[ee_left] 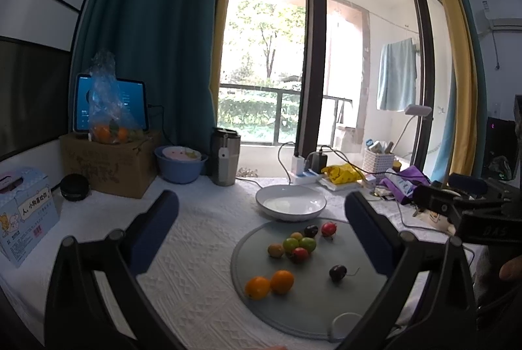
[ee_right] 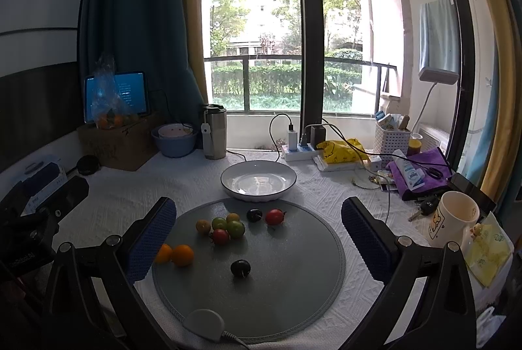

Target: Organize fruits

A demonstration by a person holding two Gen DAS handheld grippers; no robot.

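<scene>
Several small fruits lie on a round grey mat (ee_right: 293, 278): two orange ones (ee_right: 182, 254), a dark one (ee_right: 240, 267), a cluster of green, red and yellow ones (ee_right: 225, 227), another dark one (ee_right: 253, 214) and a red one (ee_right: 274, 216). An empty white plate (ee_right: 257, 181) stands just behind the mat. My right gripper (ee_right: 259, 229) is open and empty above the mat. My left gripper (ee_left: 261, 231) is open and empty, left of the mat (ee_left: 342, 294); the oranges (ee_left: 270, 283), the cluster (ee_left: 295, 247) and the plate (ee_left: 290, 203) show there too.
A white mug (ee_right: 452, 222), keys and a purple cloth (ee_right: 424, 174) are at the right. A power strip (ee_right: 300, 151), yellow bag, steel tumbler (ee_right: 213, 131), blue bowl (ee_right: 174, 138) and cardboard box with a bag of oranges (ee_right: 111, 118) line the back.
</scene>
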